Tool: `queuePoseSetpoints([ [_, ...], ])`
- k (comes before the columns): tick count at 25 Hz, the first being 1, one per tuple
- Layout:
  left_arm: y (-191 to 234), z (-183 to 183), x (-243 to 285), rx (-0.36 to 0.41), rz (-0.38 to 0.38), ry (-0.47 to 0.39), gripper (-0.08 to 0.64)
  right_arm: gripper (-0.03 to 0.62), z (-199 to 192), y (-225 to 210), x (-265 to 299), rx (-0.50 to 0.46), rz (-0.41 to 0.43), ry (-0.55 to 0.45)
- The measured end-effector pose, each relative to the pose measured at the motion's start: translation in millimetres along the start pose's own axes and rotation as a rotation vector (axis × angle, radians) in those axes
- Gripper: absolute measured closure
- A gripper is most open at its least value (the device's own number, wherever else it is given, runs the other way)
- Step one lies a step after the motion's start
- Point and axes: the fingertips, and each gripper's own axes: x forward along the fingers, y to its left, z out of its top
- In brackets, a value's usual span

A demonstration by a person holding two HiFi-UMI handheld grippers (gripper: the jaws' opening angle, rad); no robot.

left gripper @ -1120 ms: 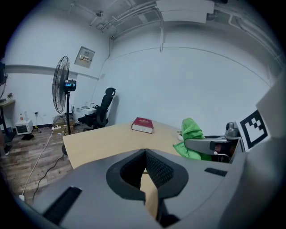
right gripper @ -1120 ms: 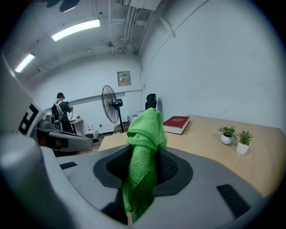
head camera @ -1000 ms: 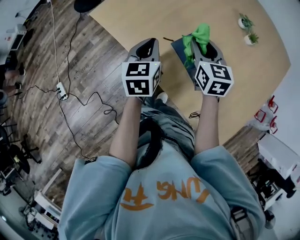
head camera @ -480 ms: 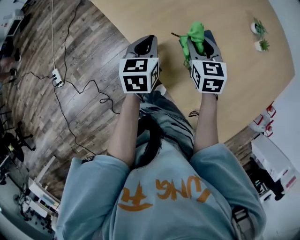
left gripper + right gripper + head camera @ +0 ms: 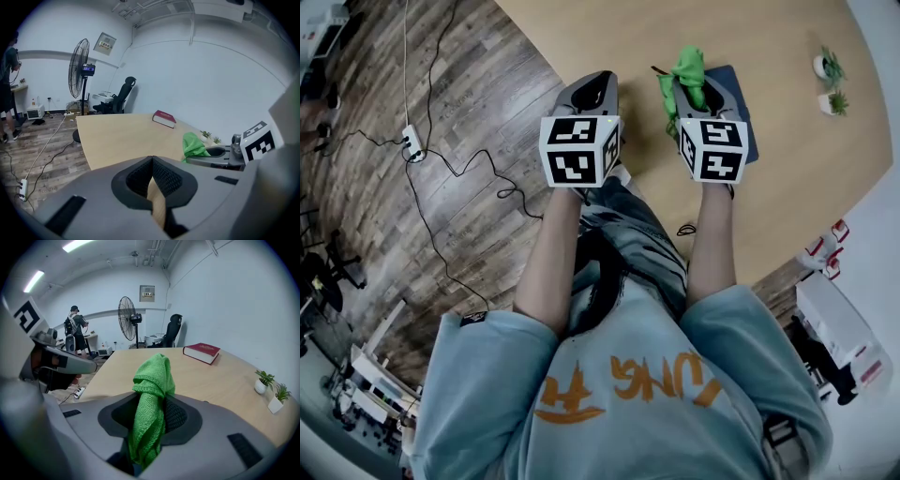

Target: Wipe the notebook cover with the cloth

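Notebook on table, green cloth pinched in right hand-held gripper (left hand-held gripper closed), wood floor

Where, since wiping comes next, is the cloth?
The cloth is pinched in the right claw, held over the table near the notebook's left edge in the head view.

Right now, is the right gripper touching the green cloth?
Touching. The right gripper view shows the green cloth clamped between the jaws of the right gripper, which press on it from both sides.
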Motion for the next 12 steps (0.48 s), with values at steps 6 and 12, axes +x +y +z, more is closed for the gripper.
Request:
queuePoseSetpoints([
  [6,6.6,0.5,4.8,-0.012,0.017,0.007,0.545,0.465,-2.8,-0.4,12.9,-0.019,0.003,0.031],
  [12,9.2,-0.5,8.1,-0.023,0.023,0.012,0.546,0.465,-11.3,2.8,21.1,-0.060,0.004,0.076],
])
